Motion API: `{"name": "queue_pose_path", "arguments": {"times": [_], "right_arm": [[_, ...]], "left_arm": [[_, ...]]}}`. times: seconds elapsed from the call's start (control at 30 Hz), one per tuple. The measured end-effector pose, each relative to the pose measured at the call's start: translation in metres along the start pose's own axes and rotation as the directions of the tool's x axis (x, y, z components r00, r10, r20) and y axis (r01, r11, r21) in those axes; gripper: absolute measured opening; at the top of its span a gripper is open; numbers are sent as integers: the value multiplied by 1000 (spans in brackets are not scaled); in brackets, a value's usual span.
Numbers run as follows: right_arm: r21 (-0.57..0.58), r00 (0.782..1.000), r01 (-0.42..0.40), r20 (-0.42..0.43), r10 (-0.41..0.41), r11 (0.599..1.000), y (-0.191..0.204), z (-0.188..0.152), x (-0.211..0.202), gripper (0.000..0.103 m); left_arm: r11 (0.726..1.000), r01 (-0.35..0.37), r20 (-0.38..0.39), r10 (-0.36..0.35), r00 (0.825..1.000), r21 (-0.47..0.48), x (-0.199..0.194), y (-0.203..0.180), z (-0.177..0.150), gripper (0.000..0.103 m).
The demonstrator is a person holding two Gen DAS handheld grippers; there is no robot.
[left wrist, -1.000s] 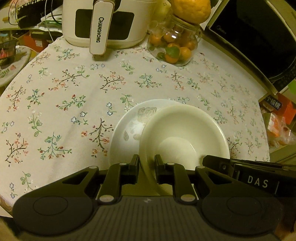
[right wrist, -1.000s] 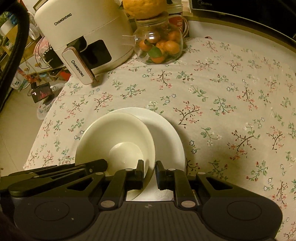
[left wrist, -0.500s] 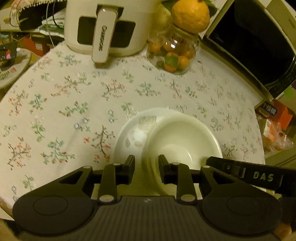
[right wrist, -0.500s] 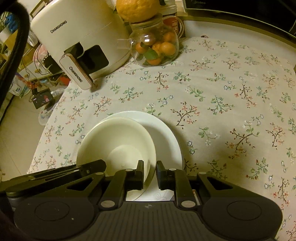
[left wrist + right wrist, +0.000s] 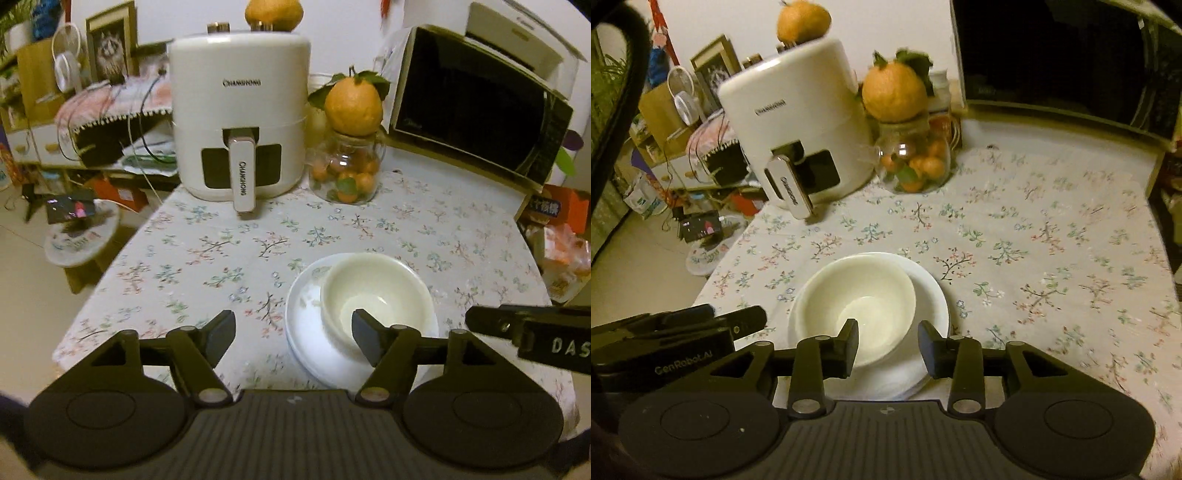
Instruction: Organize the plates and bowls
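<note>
Left gripper [image 5: 293, 334]: matte black plastic, ribbed grey-black deck w/ small white mark, two round housings w/ oval insets, triangular cut-out links, silver pivot pins. Right gripper [image 5: 888, 341]: same build. Side of one body reads "DAS" in white, other "GenRobot.AI"; small screws on the side bars.

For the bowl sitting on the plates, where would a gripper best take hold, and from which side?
Grip the bowl by its rim, one finger inside and one outside the wall. Come from the near, camera-facing side, angled down: it sits upright and open, and that edge is bare. It rests off-centre on the plates, toward the air fryer side, so the right gripper, its jaws opening and empty, is already lined up with it.
</note>
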State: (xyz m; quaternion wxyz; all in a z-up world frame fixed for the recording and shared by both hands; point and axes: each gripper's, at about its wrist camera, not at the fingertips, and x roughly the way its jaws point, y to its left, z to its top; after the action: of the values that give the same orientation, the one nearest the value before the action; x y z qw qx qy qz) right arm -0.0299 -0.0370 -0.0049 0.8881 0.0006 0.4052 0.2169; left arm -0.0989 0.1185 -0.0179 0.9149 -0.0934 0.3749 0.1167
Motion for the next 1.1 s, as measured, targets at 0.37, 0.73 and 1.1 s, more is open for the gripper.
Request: {"name": "queue_pose_path", "arguments": {"times": [0.37, 0.73, 1.1], "right_arm": [[32, 995, 34, 89, -37, 999, 19, -44, -75, 64], [38, 987, 39, 154, -45, 999, 34, -52, -116, 86], [7, 989, 48, 139, -48, 999, 44, -54, -118, 101]], "left_arm": [[999, -31, 81, 28, 996, 40, -66, -12, -16, 93], [998, -49, 178, 39, 983, 51, -105, -10, -13, 103], [998, -60, 162, 54, 985, 30, -108, -5, -13, 103]]}}
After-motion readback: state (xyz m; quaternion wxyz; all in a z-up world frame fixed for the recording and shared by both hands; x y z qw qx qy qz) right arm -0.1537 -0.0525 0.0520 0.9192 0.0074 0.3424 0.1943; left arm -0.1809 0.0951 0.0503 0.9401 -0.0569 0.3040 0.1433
